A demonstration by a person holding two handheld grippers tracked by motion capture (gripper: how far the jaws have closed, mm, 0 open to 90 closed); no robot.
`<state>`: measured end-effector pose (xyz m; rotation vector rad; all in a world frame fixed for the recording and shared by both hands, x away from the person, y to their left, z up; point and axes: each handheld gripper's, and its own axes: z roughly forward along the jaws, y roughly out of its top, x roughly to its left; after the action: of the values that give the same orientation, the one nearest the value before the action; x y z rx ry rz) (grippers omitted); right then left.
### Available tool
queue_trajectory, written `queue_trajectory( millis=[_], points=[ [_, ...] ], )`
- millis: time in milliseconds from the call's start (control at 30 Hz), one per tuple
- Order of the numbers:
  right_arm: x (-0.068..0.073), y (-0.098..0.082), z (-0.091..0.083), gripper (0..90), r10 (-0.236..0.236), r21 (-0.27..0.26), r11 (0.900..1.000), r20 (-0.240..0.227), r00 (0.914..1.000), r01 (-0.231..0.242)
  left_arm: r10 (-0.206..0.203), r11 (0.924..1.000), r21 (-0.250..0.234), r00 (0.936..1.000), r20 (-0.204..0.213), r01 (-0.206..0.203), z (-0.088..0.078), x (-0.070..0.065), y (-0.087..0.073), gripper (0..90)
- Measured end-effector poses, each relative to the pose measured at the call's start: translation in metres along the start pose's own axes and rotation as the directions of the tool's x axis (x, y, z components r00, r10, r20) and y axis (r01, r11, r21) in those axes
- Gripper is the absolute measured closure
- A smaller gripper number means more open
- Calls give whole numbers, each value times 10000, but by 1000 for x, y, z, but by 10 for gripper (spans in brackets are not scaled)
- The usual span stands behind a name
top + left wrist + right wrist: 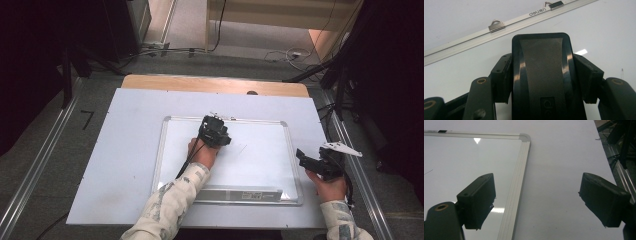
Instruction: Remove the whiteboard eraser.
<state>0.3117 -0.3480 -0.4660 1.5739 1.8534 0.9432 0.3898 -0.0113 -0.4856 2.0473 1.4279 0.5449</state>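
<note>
Right, we have the left gripper [216,133] out over the whiteboard [260,165], its jaws pinched tight on a black whiteboard eraser [541,75]. In the left gripper view the eraser stands straight up between the two pads, its felt face towards us, with the board's aluminium frame [469,42] and its two hanger clips running across from nine o'clock up to one o'clock. From the high view, the eraser sits in the upper middle of the board, and a thin pen stroke [240,148] lies just off it at about four o'clock.

That stroke looks like the target, so we judge the job to be wiping. To do it well, we want the felt flat on the surface, not riding on an edge, and we sweep towards four o'clock with even pressure so the line goes in one pass. We keep the grip firm; a loose eraser will twist as it drags.

Over at three o'clock, off the board's right edge, the right gripper [320,162] hangs above the white table sheet [120,165] with its jaws spread wide and nothing between them. We could rest it on the frame to stop the board sliding.
</note>
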Motion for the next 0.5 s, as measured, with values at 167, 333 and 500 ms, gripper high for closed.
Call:
queue_trajectory(
  millis=[167, 333, 500],
  points=[
    [0, 0, 1, 122, -28, 9, 10000, -25, 10000, 29, 138, 9999, -1, 9998, 105, -138, 1, -8, 2, 402],
    [0, 0, 1, 122, -11, 14, 10000, -30, 10000, 11, 286, 9996, -28, 9994, 218, -286, 3, -17, 3, 403],
    [0, 0, 1, 122, 3, 30, 10000, -33, 10000, -3, 346, 9994, -36, 9990, 293, -345, 3, -23, 4, 402]
  ],
)
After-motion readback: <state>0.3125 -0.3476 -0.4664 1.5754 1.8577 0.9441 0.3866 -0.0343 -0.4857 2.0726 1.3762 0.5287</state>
